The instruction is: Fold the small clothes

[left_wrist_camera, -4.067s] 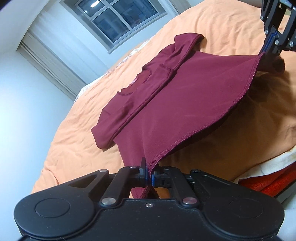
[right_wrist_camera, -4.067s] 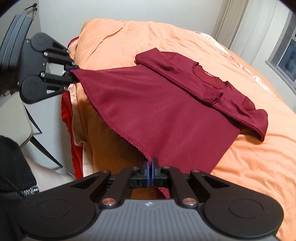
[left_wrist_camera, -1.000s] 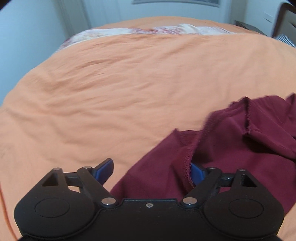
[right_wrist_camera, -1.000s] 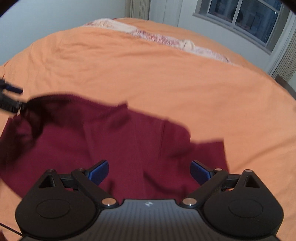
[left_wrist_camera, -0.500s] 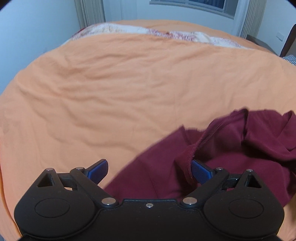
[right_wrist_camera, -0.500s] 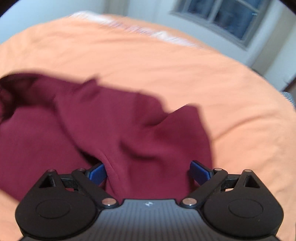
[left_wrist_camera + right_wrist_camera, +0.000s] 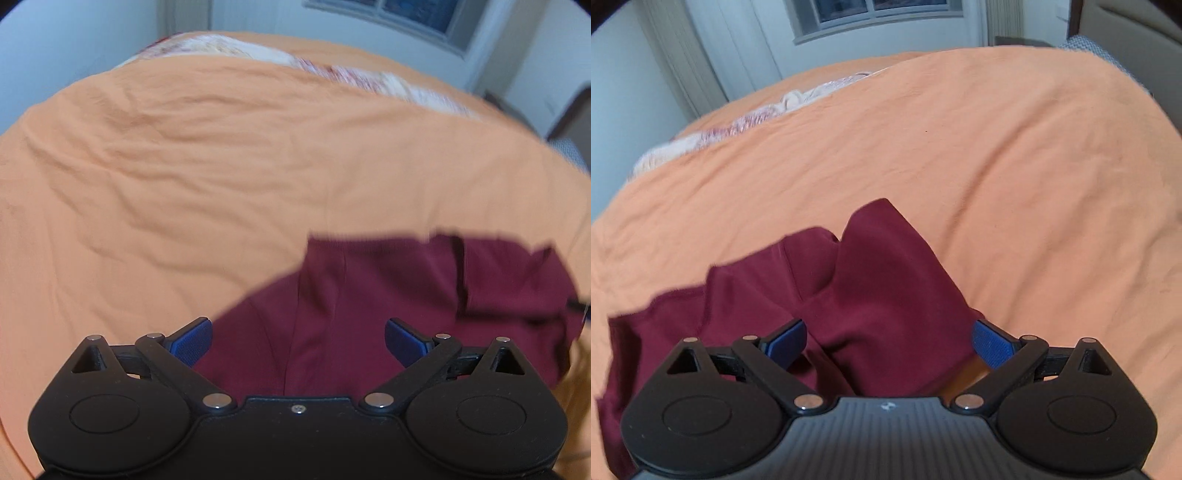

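Black grippers (image 7: 298, 341), blue fingertips (image 7: 192, 341)

I see a bed (image 7: 207, 155) covered by an orange sheet, rumpled into shallow wrinkles on its left part in my left wrist view. Along the far edge of the bed lies a strip of pale, patterned bedding (image 7: 746, 122), partly tucked under the orange sheet. A dark red garment (image 7: 871, 288) lies directly on the sheet at the near side, bunched into overlapping layers with one flap raised into a peak in my right wrist view; in my left view it spreads flatter toward the right (image 7: 406, 295).
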### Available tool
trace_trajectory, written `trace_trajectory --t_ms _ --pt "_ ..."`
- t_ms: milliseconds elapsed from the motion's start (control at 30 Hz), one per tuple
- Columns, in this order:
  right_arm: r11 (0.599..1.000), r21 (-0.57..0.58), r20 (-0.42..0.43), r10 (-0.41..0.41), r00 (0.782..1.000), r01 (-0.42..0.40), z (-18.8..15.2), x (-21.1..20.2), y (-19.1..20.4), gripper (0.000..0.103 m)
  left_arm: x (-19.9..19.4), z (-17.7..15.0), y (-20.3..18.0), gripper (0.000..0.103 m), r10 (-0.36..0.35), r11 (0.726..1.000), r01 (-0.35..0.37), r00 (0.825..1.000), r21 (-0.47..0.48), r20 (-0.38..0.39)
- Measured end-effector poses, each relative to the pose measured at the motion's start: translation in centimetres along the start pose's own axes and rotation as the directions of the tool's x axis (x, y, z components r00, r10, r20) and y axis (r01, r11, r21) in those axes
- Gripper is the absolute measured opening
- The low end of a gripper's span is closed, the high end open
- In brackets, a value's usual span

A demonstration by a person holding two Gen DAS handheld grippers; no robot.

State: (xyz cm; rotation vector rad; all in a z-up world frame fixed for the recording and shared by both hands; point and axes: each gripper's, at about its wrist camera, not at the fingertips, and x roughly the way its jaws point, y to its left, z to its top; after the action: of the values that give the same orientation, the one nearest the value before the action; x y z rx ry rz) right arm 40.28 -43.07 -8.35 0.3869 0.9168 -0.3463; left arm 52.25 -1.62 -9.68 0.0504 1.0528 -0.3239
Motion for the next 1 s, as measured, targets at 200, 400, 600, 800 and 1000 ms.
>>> trace_trajectory --t_ms 200,400,600,800,1000 --pt "0.891 -0.455 0.003 -0.007 1.0 0.008 -1.6 0.1 7.1 0.103 3.0 -2.3 -1.2 0.1 0.054 0.996 -0.049 0.996 0.078 -0.071" --pt "0.679 -0.733 0.044 -0.026 0.999 0.05 -3.6 3.4 13.7 0.103 5.8 -1.0 0.5 0.1 0.157 0.988 -0.156 0.983 0.009 -0.091" --pt "0.85 -0.491 0.198 -0.103 0.975 0.189 2.4 4.4 12.5 0.102 6.0 0.1 3.7 0.1 0.253 0.965 -0.257 0.965 -0.058 -0.068" --pt "0.962 -0.2 0.228 -0.14 0.964 0.187 6.1 1.3 6.9 0.103 3.7 0.0 6.0 0.1 0.255 0.957 -0.255 0.967 -0.141 -0.018" --pt "0.964 -0.22 0.165 -0.117 0.979 0.153 0.4 -2.1 2.9 0.103 1.0 -3.0 2.9 0.101 0.169 0.982 -0.165 0.985 -0.096 0.033"
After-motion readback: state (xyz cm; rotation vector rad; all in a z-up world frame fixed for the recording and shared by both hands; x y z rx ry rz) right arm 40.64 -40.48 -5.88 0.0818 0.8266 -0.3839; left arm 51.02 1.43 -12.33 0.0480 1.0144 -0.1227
